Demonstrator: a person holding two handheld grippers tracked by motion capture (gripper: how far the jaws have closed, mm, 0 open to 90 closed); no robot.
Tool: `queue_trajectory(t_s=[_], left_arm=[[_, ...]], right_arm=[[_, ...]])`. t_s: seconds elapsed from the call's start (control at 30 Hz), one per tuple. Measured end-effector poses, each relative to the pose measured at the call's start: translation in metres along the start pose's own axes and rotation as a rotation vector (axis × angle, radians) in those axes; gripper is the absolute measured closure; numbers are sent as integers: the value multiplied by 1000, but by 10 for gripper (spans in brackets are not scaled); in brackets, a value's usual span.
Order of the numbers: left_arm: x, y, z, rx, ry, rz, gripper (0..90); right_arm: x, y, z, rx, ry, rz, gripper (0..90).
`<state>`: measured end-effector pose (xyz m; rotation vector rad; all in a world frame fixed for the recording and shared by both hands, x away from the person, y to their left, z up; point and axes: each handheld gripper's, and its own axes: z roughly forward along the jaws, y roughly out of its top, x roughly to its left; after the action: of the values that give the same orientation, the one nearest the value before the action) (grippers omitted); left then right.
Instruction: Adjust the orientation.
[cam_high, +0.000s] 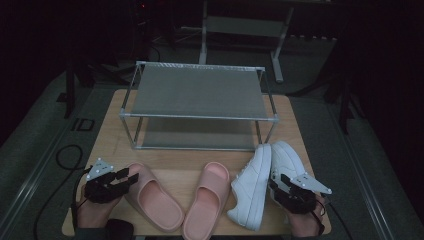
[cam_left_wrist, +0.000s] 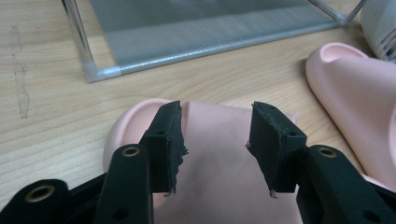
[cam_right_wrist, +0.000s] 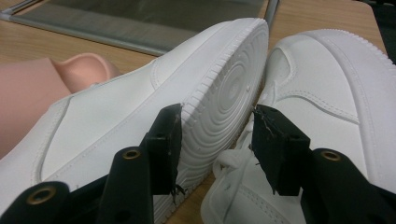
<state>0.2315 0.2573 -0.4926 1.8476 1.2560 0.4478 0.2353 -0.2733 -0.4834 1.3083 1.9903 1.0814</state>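
Light wooden worktop (cam_high: 175, 165), carrying a two-tier metal rack (cam_high: 197, 107) at the back, two pink slides (cam_high: 155, 197) (cam_high: 207, 200) in front, two white sneakers (cam_high: 252, 185) (cam_high: 290, 162) at right.

room: dim | floor (cam_high: 40, 130): grey carpet | table (cam_high: 115, 130): light wood | behind: metal frame (cam_high: 240, 25)

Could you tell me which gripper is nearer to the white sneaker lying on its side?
The right. The right gripper sits by the upright sneaker, with the tipped white sneaker just beside its jaws. The left gripper is across the table, over a pink slide.
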Motion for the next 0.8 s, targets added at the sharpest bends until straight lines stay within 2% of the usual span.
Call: queue_trajectory(t_s=[0.37,0.53,0.7,0.8], left_arm=[[11,-9,-5,30,29,1,626],[14,-13,-4,67,41,12,705],[16,-15,-5,102,45,24,828],[19,-17,-6,117,51,29,863]], right_arm=[[-3,-2,-1,6,-9,0,521],[-4,-2,-2,4,-15,3,521],[-4,-2,-2,5,-14,5,521],[-4,-2,-2,7,-15,6,521]])
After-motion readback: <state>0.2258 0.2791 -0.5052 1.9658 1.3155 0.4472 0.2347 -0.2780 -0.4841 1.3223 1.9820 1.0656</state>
